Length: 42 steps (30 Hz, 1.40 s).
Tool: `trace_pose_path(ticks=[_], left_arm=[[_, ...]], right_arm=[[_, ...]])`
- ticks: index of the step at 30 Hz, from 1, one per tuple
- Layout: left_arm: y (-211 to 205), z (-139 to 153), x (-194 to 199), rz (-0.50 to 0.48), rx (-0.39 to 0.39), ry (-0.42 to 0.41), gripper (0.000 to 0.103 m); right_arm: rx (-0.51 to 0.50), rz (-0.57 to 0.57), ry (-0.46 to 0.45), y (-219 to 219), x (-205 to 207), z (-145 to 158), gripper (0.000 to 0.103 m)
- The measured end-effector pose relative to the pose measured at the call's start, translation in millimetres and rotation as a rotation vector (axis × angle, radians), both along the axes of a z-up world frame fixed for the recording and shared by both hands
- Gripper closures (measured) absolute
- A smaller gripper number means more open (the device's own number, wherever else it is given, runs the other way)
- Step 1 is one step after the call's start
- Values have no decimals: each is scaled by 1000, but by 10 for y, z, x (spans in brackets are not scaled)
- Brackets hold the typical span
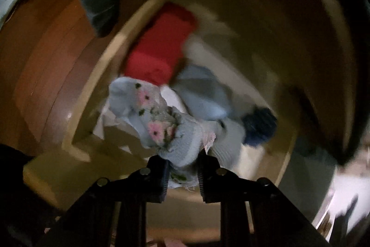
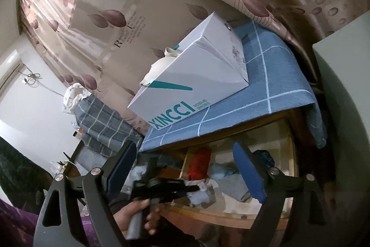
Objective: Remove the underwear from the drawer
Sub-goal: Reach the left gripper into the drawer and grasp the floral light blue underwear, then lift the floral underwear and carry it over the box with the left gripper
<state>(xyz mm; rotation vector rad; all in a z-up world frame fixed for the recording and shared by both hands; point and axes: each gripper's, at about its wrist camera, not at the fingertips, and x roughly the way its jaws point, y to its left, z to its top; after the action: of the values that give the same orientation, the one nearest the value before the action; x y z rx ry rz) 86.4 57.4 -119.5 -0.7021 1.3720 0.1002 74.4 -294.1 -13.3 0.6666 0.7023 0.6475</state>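
Observation:
My left gripper (image 1: 182,166) is shut on light blue underwear (image 1: 159,122) with pink flowers and holds it above the open drawer (image 1: 92,94). The view is blurred by motion. Red cloth (image 1: 159,48), pale blue cloth (image 1: 201,94) and a dark blue item (image 1: 259,126) lie in the drawer. In the right wrist view my right gripper (image 2: 187,168) is open and empty, back from the drawer (image 2: 231,212). There the left gripper (image 2: 196,189) holds the underwear (image 2: 198,196) over the drawer's front.
A white shoe box (image 2: 196,75) with a cream cloth in it stands on the blue checked cloth (image 2: 266,85) on top of the cabinet. Leaf-patterned curtains (image 2: 138,15) hang behind. A checked bundle (image 2: 104,122) lies to the left. A wooden floor (image 1: 46,61) shows left of the drawer.

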Motion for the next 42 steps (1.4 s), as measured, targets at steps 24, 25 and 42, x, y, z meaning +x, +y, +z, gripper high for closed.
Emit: trace_pose_path(ticks=[24,25,42], left_arm=[[-466,2030,-847,-374,227,-515,82],[-462,2119,-831,-376,230,-531,82],[-431,3351,375,-356,301,-741,82]], right_arm=[[-174,4,-6,200,-11,-1,19],[-174,4,-5,200,-10,-2,19],[-182,15,-10,249,-27,14,19]])
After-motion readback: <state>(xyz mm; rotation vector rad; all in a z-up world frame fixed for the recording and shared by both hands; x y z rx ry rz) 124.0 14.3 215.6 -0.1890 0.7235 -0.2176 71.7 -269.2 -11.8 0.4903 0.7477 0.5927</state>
